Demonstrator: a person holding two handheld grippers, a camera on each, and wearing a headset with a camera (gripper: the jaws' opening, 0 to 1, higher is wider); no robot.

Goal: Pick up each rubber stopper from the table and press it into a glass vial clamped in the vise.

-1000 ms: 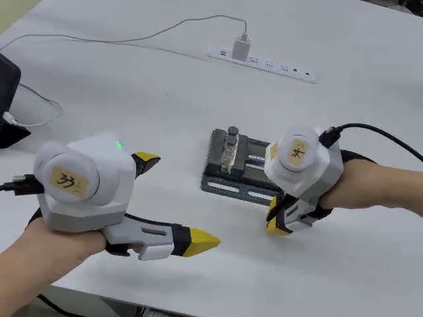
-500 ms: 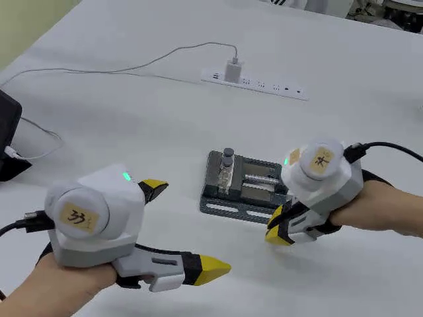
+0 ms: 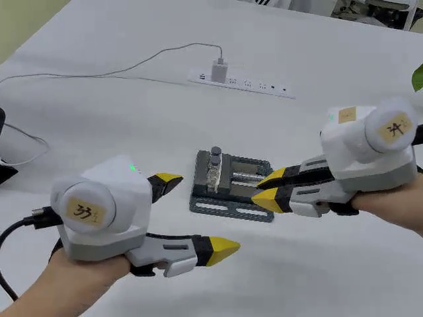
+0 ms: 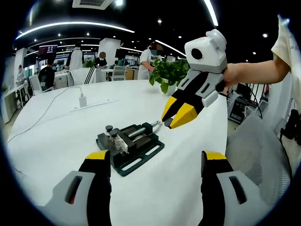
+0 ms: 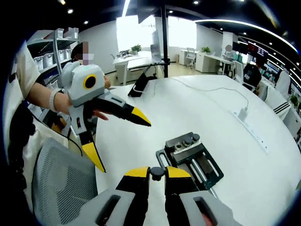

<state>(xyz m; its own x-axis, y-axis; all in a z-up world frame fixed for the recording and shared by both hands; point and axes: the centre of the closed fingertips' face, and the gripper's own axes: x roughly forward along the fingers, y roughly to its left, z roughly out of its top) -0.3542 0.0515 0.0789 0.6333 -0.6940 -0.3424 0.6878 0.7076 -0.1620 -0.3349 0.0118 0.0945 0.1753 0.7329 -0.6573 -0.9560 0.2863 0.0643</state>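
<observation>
1. Right gripper view: a small dark rubber stopper (image 5: 157, 171) sits pinched between the yellow tips of the right gripper (image 5: 157, 176), whose jaws are closed onto it with only the stopper's width between them.
2. Head view: the right gripper (image 3: 269, 188) hangs just right of the vise (image 3: 228, 206), its tips over the screw end and off the worktop (image 3: 119, 125).
3. Two dark-topped glass vials (image 3: 213, 174) stand upright, clamped at the left end of the vise.
4. The right hand (image 3: 396, 201) holds its gripper roughly level, pointing left at the vise.
5. The left gripper (image 3: 195, 213) is spread wide and holds nothing. One tip is far and near the vise, the other near and well apart from it.
6. Left gripper view: the vise (image 4: 141, 150) lies ahead between the two open jaws, with the right gripper (image 4: 175, 115) above its far end.
7. The left hand (image 3: 73, 281) points its gripper rightward, low over the worktop.
</observation>
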